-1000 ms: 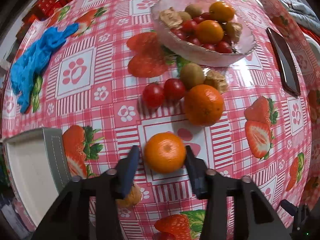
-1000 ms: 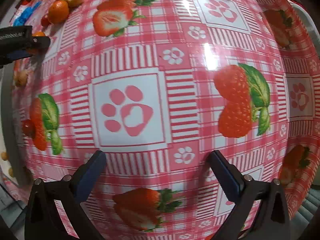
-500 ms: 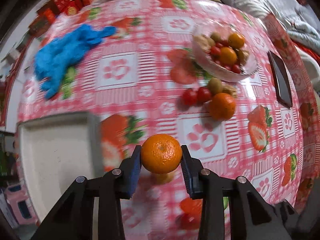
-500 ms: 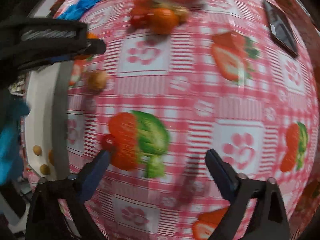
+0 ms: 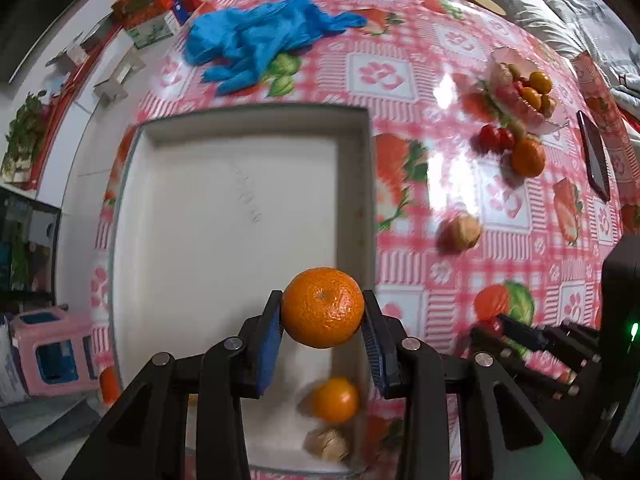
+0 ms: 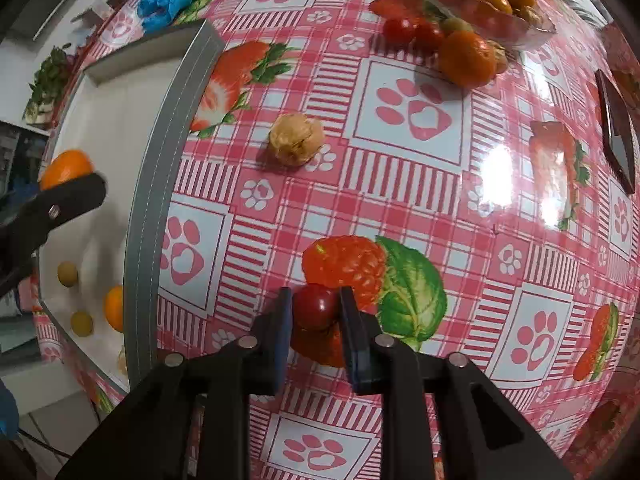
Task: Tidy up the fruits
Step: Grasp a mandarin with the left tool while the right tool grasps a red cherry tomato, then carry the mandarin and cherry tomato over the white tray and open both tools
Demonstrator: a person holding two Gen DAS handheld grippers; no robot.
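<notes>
While my left gripper (image 5: 322, 330) is clamping the mandarin (image 5: 322, 307) above the white tray's (image 5: 224, 216) right wall and my right gripper (image 6: 314, 322) is just pinching shut on the cherry tomato (image 6: 316, 306), I am judging an early release risks the mandarin striking the wall and rolling away.

**Open tray floor, crowded far corner**

Most of the white tray (image 5: 224, 216) floor lies bare; only its near end holds a small orange (image 5: 335, 399) and a walnut (image 5: 326, 445). The tray's raised wall stands between it and the bench (image 6: 400, 200). A lone walnut (image 6: 296, 139) sits mid-bench with open cloth around it. Fruit clusters beside the glass bowl (image 6: 492, 4); a phone (image 6: 618, 136) lines the far edge.
</notes>
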